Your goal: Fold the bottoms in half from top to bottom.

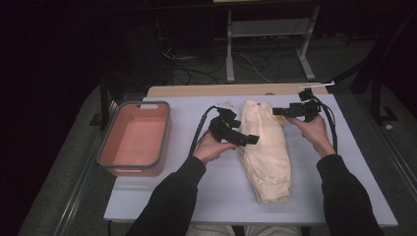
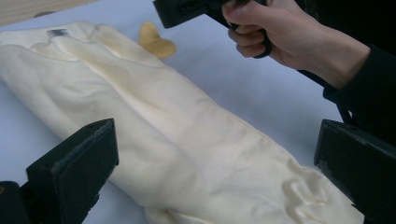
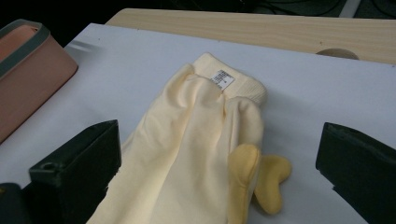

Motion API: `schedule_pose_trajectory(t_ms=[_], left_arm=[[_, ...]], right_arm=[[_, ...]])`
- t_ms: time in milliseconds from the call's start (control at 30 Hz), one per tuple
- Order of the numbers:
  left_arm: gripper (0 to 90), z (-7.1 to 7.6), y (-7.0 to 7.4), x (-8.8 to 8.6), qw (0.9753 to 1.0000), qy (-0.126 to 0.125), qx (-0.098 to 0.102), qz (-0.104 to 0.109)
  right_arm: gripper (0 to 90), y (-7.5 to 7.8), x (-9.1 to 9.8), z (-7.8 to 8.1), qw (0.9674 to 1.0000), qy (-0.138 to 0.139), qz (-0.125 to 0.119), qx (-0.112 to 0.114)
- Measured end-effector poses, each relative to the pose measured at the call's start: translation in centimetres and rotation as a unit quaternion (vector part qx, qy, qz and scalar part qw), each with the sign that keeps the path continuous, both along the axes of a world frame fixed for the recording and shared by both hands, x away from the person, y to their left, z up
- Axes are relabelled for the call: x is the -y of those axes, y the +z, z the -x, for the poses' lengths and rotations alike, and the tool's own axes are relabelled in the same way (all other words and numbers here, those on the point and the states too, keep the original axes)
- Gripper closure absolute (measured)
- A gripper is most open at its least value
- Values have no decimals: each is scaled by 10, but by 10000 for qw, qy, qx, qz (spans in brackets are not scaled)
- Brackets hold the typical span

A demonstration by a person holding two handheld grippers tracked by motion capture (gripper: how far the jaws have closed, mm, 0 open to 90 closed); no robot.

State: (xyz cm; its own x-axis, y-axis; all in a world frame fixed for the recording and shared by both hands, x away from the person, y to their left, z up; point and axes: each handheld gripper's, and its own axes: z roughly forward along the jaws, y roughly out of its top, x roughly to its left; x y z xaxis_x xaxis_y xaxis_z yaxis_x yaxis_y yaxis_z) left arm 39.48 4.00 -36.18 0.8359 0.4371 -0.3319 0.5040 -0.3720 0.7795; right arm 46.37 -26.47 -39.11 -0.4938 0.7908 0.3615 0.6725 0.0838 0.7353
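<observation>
On the desk point(image 1: 162, 196) the garment point(image 1: 265, 147) lies between both grippers' wide-open, empty fingers (left point(image 1: 244, 139), right point(image 1: 281, 111)).

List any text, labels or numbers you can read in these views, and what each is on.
Nothing can be read.
White tag at the waistband of the cream garment: dark print, too small and blurred to read.
No print can be made out on the pink bin, the left gripper or the right gripper.

Left gripper point(image 1: 252, 139) and right gripper point(image 1: 276, 111) hover, jaws spread wide.
</observation>
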Motion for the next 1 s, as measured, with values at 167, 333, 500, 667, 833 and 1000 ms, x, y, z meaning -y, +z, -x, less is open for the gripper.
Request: schedule_pose_trajectory(t_ms=[167, 333, 500, 667, 833, 1000], left_arm=[[0, -10, -5, -5, 9999, 149, -48, 26], [0, -20, -11, -8, 9997, 250, -64, -40], [0, -29, -10, -8, 9995, 319, -15, -22], [0, -37, -10, -8, 9992, 395, 47, -69], [0, -47, -16, -10, 9986, 502, 91, -109], [0, -56, -21, -13, 9980, 632, 83, -50]], right_arm=[[1, -1, -1, 0, 10000, 19, 17, -15], [1, -3, -2, 0, 10000, 38, 43, -32], [1, -3, -1, -1, 10000, 22, 1, -32], [1, -4, -2, -1, 10000, 50, 18, -40], [1, -7, -4, -1, 9999, 68, 96, -56], [5, -9, -7, -3, 9999, 66, 101, -67]])
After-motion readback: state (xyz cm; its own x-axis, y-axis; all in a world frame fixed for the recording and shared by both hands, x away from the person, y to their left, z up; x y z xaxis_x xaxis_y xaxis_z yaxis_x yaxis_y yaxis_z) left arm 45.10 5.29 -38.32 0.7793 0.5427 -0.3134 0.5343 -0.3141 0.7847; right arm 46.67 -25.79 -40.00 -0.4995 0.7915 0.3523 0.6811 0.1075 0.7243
